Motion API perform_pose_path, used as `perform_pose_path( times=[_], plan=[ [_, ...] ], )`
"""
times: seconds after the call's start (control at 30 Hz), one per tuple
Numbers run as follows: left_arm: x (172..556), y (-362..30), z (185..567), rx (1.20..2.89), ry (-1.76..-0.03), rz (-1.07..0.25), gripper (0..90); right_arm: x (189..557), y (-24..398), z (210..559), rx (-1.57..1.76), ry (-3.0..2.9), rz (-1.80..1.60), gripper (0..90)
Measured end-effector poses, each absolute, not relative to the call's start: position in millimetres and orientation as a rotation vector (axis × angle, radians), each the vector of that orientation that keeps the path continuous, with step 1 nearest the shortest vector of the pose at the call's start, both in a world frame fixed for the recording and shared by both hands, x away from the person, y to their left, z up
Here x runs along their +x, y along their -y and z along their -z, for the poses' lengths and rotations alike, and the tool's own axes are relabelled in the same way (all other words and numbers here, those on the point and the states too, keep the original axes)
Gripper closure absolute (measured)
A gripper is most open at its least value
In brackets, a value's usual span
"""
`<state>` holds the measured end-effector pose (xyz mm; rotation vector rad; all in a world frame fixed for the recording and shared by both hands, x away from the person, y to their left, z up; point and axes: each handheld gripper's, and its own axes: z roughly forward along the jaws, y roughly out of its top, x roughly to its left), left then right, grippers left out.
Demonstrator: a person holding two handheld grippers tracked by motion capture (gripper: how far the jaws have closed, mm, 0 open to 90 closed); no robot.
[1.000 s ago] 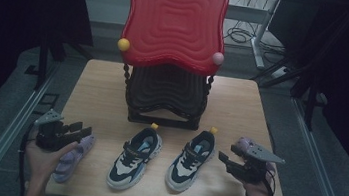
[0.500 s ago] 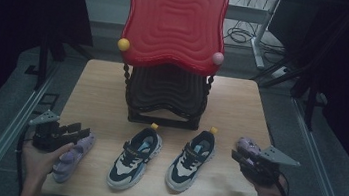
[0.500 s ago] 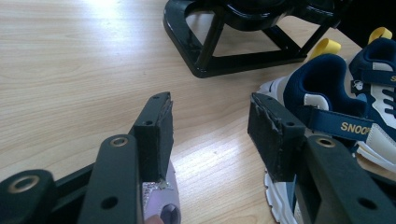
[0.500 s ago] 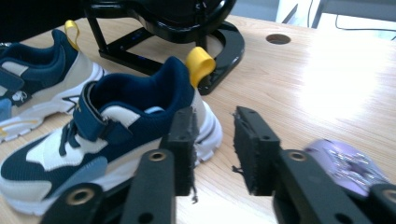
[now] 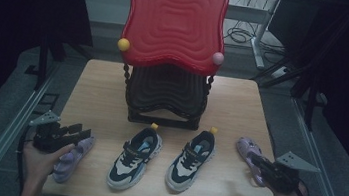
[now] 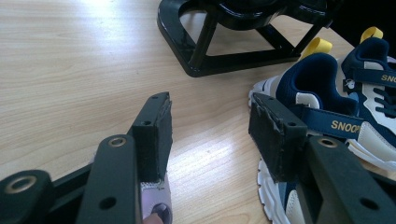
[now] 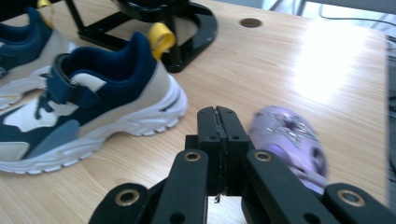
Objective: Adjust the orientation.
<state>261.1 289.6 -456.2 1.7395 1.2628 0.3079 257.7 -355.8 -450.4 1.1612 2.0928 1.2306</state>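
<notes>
The table (image 5: 97, 93) is pale wood with a smooth, faintly shiny grain. The chair's red back (image 5: 174, 20) looks like glossy ribbed plastic. The sneakers (image 7: 88, 98) show matt cloth and rubbery soles. The lilac shoe (image 7: 289, 135) glitters. Gripper pads (image 6: 156, 135) look rough and matt.

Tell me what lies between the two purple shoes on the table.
In the high view, two navy-and-white sneakers, the left sneaker and the right sneaker, lie side by side between the left purple shoe and the right purple shoe.
</notes>
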Motion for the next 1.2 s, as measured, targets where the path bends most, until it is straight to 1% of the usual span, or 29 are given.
perform_pose_path(
  times=[0.47, 0.8, 1.2],
  plan=[
    [258.9, -286.9, 457.8, 1.755, -1.267, -0.294, 48.4, 244.3, 392.0, 447.8, 1.232, -2.058, -1.124, 89.0],
    [259.2, -287.1, 460.7, 1.774, -1.274, -0.282, 47.7, 242.7, 425.0, 465.9, 1.354, -2.01, -1.013, 89.0],
    [259.0, -287.7, 462.9, 1.787, -1.281, -0.276, 47.1, 254.0, 431.1, 484.5, 1.377, -2.03, -0.946, 89.0]
  ],
)
